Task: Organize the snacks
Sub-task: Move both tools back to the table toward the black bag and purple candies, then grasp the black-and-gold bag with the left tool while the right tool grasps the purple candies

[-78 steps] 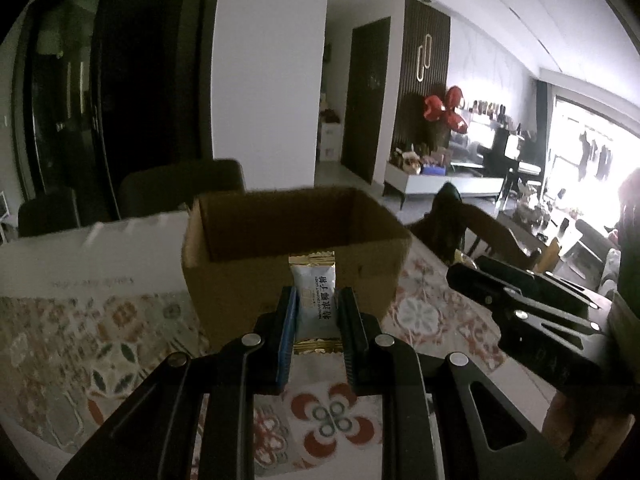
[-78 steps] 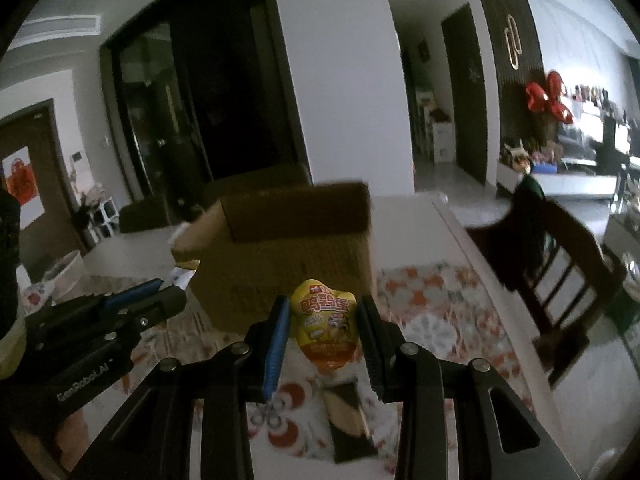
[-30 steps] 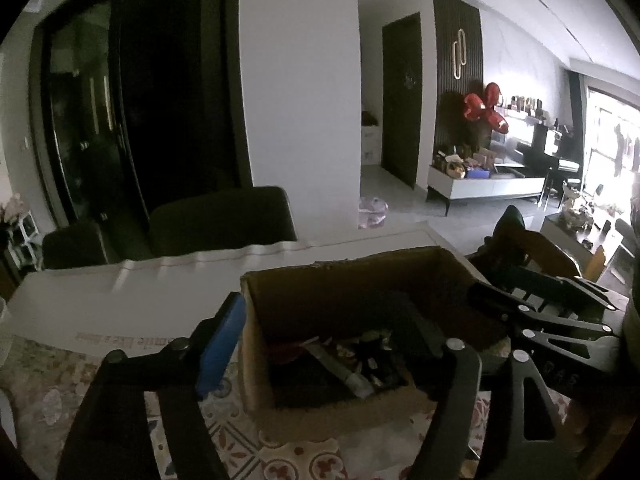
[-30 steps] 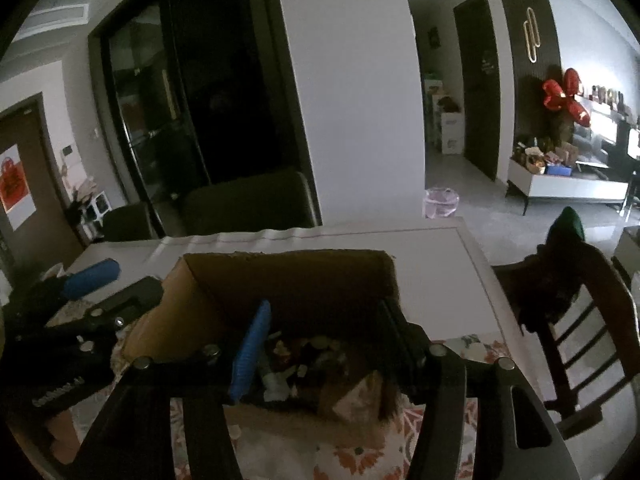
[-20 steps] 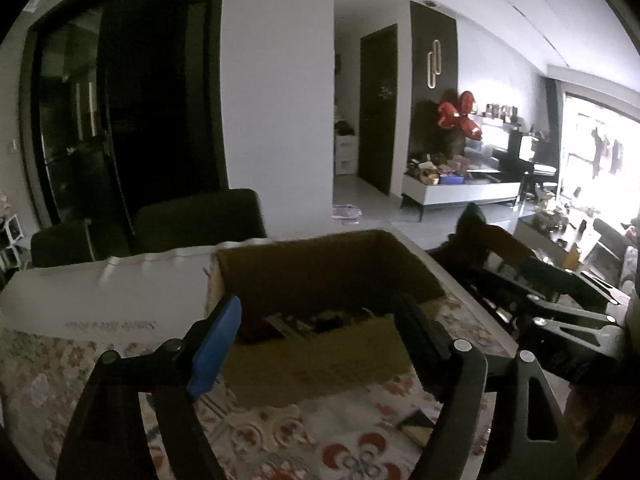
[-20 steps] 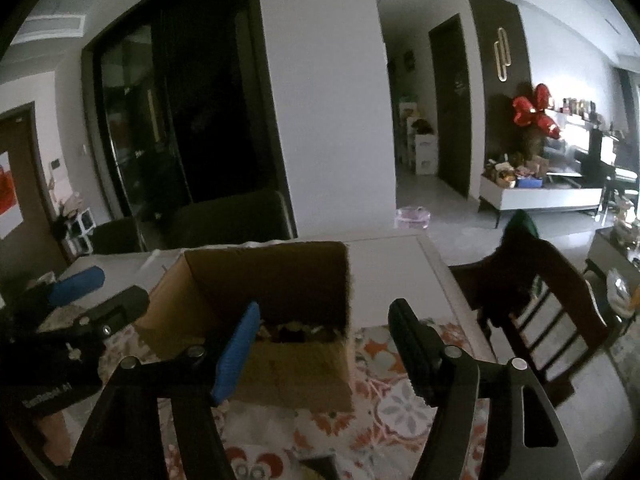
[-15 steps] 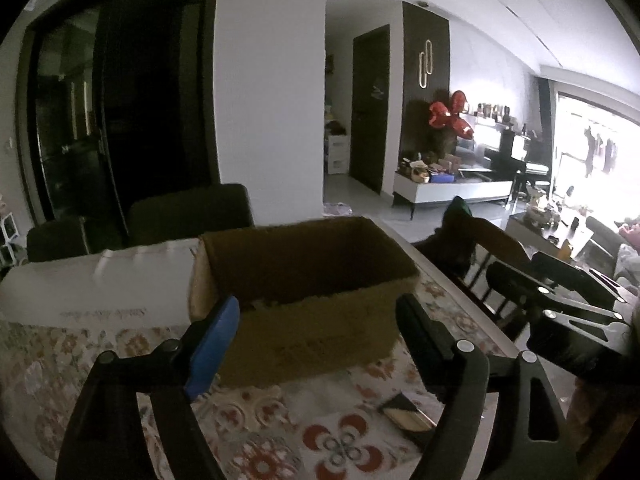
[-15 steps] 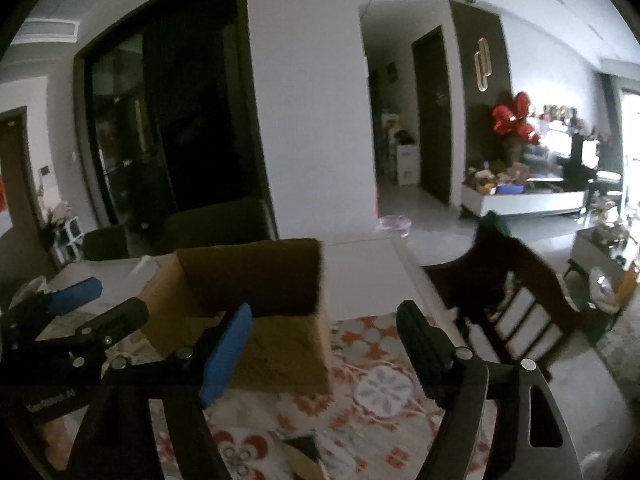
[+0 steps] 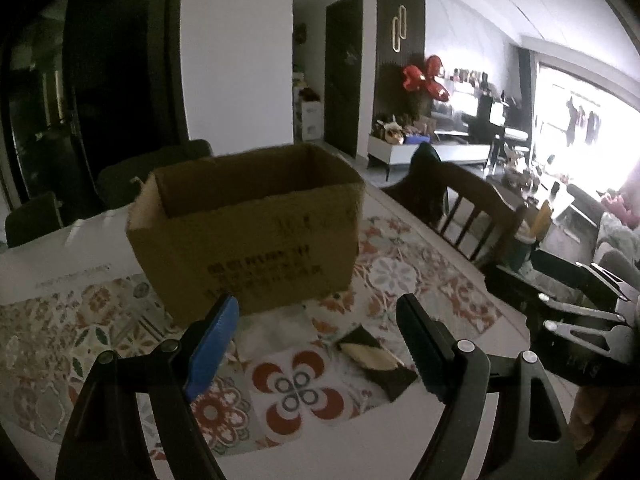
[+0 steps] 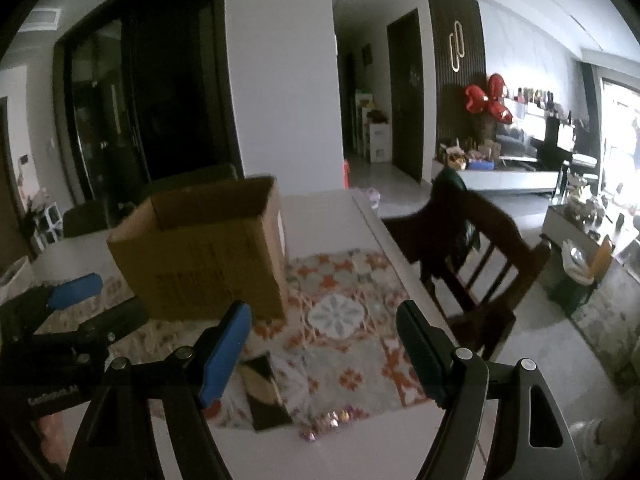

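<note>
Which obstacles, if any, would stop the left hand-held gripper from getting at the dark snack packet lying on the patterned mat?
Probably none. The left hand-held gripper is open and empty, and the dark snack packet lies flat on the patterned mat between its fingers' line, in front of the cardboard box, with nothing covering it.

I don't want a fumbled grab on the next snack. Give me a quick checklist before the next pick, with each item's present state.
1. Left gripper empty with jaws apart: ok.
2. Right gripper empty with jaws apart: ok.
3. A snack left to pick: ok, a dark snack packet lies flat on the patterned table mat.
4. Packet free of the cardboard box: ok, it lies apart, in front of it.
5. Box upright with top open: ok.
6. Room left inside the box: cannot tell, its inside is hidden from both views.
</note>
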Demonstrator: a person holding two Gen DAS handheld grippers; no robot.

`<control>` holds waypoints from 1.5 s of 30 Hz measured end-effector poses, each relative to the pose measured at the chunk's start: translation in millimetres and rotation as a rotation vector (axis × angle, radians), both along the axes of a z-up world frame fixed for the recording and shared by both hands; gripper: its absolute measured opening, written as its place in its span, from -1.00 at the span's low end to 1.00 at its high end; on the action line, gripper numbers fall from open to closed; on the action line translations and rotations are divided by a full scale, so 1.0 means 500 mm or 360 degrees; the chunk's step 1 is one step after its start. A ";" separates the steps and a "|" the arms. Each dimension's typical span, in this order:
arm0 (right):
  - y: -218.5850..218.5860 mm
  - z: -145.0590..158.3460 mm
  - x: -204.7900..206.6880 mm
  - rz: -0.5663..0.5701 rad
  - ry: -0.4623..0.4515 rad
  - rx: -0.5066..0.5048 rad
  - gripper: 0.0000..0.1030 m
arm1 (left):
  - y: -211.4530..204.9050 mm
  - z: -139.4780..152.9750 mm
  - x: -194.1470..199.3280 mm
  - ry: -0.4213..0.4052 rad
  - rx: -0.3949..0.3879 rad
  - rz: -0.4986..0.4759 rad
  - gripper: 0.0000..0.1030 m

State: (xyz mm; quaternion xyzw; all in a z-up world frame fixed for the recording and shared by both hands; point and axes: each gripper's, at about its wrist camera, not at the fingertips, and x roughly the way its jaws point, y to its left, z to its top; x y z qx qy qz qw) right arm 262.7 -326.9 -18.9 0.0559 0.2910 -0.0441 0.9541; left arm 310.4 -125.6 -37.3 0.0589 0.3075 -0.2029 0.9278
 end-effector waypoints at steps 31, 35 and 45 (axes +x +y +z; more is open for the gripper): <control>-0.038 -0.226 0.009 0.0119 0.0414 0.0225 0.17 | -0.122 -0.200 0.097 0.0561 0.0037 -0.0023 0.56; -0.034 -0.231 0.015 0.0147 0.0425 0.0255 0.03 | -0.128 -0.209 0.103 0.0588 0.0065 -0.0017 0.52; -0.028 -0.237 0.018 0.0182 0.0436 0.0248 -0.53 | -0.134 -0.222 0.107 0.0611 0.0107 0.0001 0.12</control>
